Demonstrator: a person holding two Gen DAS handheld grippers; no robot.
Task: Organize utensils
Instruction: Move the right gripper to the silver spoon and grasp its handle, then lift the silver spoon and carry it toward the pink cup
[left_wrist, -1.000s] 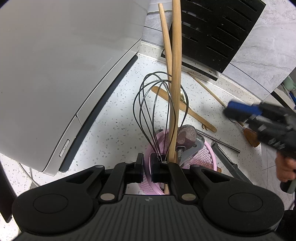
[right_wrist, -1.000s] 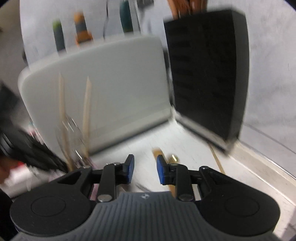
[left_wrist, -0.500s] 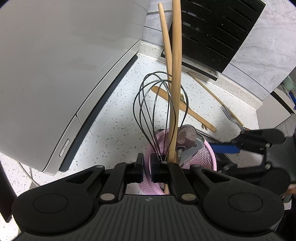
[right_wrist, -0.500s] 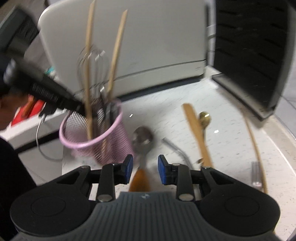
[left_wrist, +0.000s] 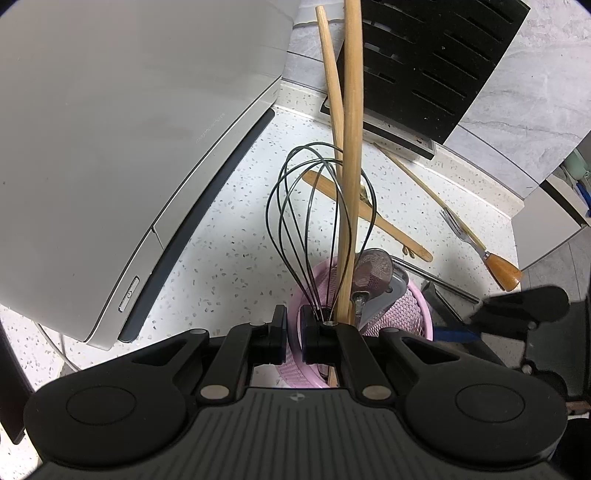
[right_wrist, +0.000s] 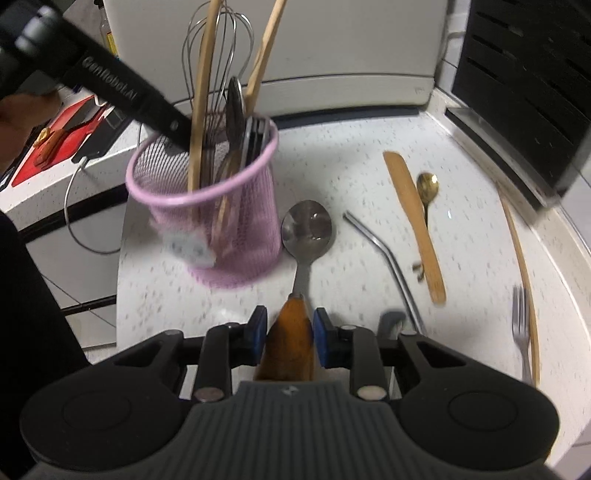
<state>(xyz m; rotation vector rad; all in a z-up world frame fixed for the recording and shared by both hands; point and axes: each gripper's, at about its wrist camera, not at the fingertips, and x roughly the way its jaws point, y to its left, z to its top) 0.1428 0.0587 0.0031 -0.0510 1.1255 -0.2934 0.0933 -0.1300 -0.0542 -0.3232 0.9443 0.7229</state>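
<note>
Two tongs at work on the white speckled desk (right_wrist: 351, 177): the left tongs (left_wrist: 293, 334) are pinched shut on the rim of the pink wire-mesh utensil cup (right_wrist: 207, 192), which stands upright with a wire whisk (left_wrist: 321, 221), two long wooden sticks (left_wrist: 351, 166) and a few darker utensils inside. Over on the right, the right tongs (right_wrist: 290, 334) sit partly open, blue pads either side of the brown wooden handle of a big steel spoon (right_wrist: 306, 229); whether those pads actually press on it, I cannot tell. That spoon lies flat, bowl just beside the cup's base. Spread out further right: a bent steel straw (right_wrist: 384, 254), a flat wooden spatula (right_wrist: 413, 221), a small gold spoon (right_wrist: 427, 188), and a fork (right_wrist: 521, 321).
</note>
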